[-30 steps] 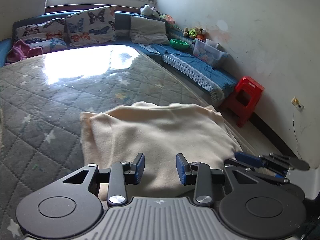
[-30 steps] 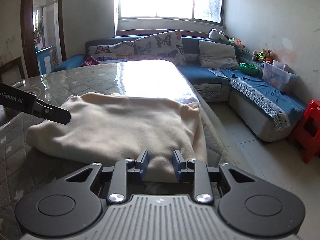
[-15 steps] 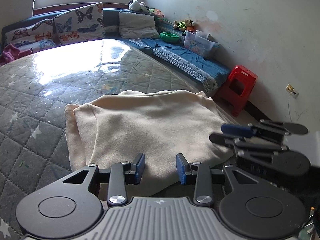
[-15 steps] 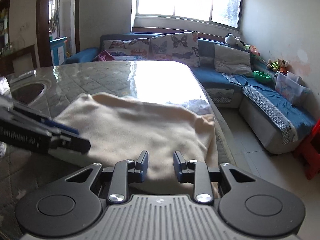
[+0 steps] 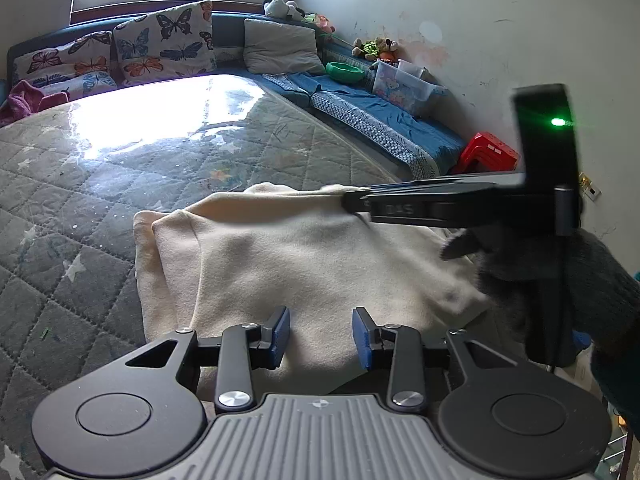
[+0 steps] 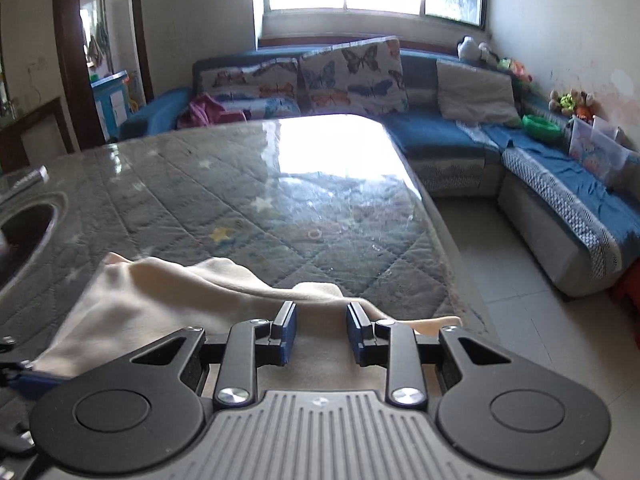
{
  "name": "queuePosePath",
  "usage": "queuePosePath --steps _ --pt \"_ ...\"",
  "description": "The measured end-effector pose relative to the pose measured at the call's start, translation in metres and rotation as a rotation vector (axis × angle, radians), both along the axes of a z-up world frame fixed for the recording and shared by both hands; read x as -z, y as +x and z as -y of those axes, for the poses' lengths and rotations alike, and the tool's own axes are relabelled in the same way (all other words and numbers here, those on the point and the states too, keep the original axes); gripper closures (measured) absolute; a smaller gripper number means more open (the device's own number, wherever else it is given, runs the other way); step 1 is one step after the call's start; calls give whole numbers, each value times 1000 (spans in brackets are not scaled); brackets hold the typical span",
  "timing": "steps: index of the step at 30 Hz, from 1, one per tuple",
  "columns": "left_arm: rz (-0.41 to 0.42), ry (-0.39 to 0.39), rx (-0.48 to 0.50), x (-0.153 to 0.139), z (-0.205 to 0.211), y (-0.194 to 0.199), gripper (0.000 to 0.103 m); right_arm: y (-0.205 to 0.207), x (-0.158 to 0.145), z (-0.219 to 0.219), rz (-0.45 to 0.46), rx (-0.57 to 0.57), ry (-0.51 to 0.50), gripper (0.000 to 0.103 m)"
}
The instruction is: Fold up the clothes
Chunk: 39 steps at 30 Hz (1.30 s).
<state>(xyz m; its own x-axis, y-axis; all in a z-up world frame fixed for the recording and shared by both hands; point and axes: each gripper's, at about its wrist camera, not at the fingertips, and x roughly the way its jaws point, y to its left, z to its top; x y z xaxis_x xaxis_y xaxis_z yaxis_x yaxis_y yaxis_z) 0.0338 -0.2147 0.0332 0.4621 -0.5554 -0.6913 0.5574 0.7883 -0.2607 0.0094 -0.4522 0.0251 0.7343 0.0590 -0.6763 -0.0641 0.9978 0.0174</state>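
A cream garment (image 5: 300,256) lies folded on the quilted grey table (image 5: 100,200) under a glossy top. My left gripper (image 5: 320,332) hovers over its near edge, open, with cloth showing below the gap and nothing pinched. From the right, my right gripper (image 5: 360,200) reaches in, held by a hand in a dark glove (image 5: 560,272); its tip sits at the garment's far right corner. In the right wrist view the right gripper (image 6: 318,328) stands open just above the garment's (image 6: 160,300) far edge, pads apart and not pressing on cloth.
The table's right edge (image 6: 444,240) drops to a tiled floor. A blue corner sofa with butterfly cushions (image 5: 168,40) runs behind and along the right wall. A red stool (image 5: 488,152) and a plastic box (image 5: 404,88) stand to the right. A dark round recess (image 6: 24,228) sits at the table's left.
My right gripper has swung in from the garment's near right side to over its far right corner. The left gripper has stayed put. Both jaws keep the same gap.
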Motion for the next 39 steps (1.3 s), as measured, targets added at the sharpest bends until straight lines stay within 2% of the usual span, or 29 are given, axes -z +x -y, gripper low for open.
queuePosePath --steps 7,10,12,17,25,27,34,36,39 --pt "3 5 -2 0 1 -1 65 7 4 -6 9 1 -27 72" --pt "8 7 -4 -1 0 -2 64 3 -2 -8 23 -3 -32 68" --pt "13 9 -9 -3 -1 -3 64 0 -6 -9 34 -4 -40 58" --pt "26 13 -18 -7 -6 -4 62 -5 -11 -12 47 -8 -45 52" --pt "41 20 -38 -11 -18 -5 62 -2 -17 -31 56 -55 -48 50" --pt "35 21 -46 -10 -23 -4 62 2 -15 -37 53 -64 -50 45" --pt "15 19 -60 -3 -34 2 62 16 2 -55 22 -79 -78 44" --pt "10 12 -64 -2 -36 3 62 19 6 -58 22 -76 -89 40" --pt "16 2 -70 -5 -42 1 62 18 3 -59 27 -77 -89 40"
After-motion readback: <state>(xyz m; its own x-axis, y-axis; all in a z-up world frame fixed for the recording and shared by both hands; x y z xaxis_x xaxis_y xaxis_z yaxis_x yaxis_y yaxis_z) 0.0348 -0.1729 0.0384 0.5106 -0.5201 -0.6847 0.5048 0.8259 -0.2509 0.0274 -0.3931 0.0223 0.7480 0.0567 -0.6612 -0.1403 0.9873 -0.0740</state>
